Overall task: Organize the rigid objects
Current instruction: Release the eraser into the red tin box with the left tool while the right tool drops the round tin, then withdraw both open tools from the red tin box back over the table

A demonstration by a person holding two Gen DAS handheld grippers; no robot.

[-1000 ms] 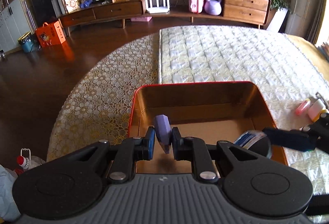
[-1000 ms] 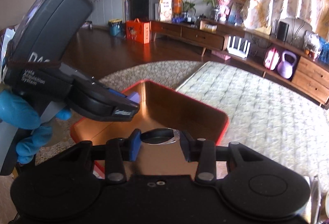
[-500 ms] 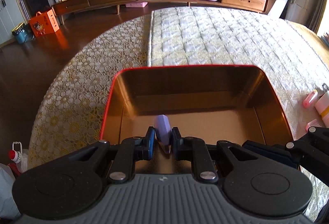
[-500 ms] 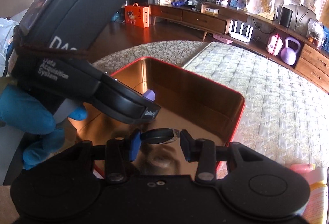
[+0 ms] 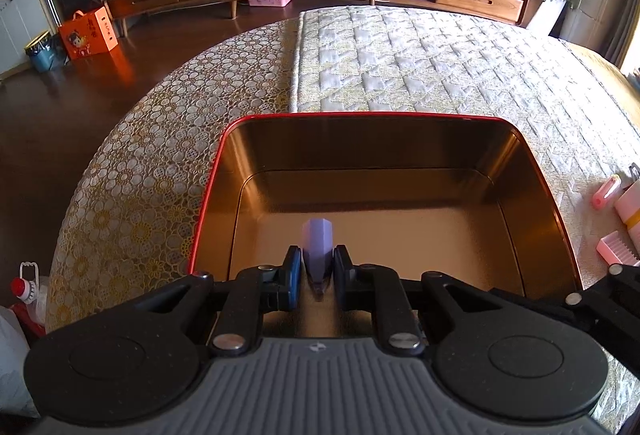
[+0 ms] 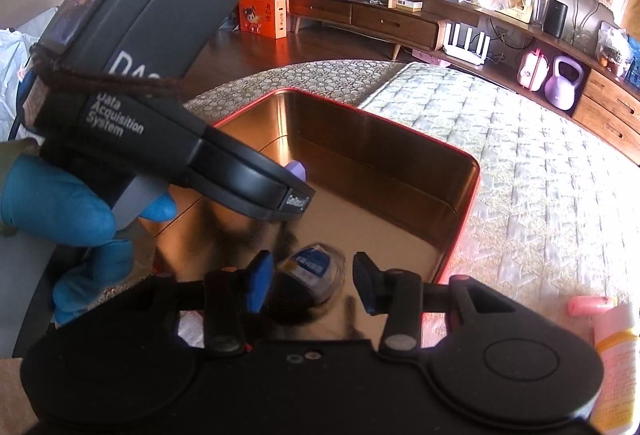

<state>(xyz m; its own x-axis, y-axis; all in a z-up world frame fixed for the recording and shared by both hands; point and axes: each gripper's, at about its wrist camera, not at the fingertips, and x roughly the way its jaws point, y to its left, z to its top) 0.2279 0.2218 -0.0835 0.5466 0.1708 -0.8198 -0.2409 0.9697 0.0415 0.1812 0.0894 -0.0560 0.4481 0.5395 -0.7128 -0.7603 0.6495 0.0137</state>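
Jaws first: the left gripper point(image 5: 316, 271) is clamped tight on a small lavender faceted plastic piece point(image 5: 317, 240), pads pressing it from both sides, with its blunt end poking out past the fingertips. That piece hangs inside the red-rimmed, copper-coloured metal tin point(image 5: 400, 143), over the shiny floor near the front wall, so it isn't lying in the tin, it's gripped. From the right wrist view you can see the same left gripper point(image 6: 298, 191) slanting down into the tin, carried by a hand in a blue glove point(image 6: 60, 211).

Over on the right gripper point(image 6: 308, 281) the jaws are opening, and between them sits a small clear roll with a blue-and-white label point(image 6: 316, 269). The pads look clear of it on both sides, and it seems to rest on the tin's floor, though the mirror-like reflections make that a bit hard to call.

The tin sits on a quilted cream-and-gold bedspread point(image 5: 420, 67). A few pink plastic bits point(image 5: 608, 191) lie on the fabric off to the right of the tin.
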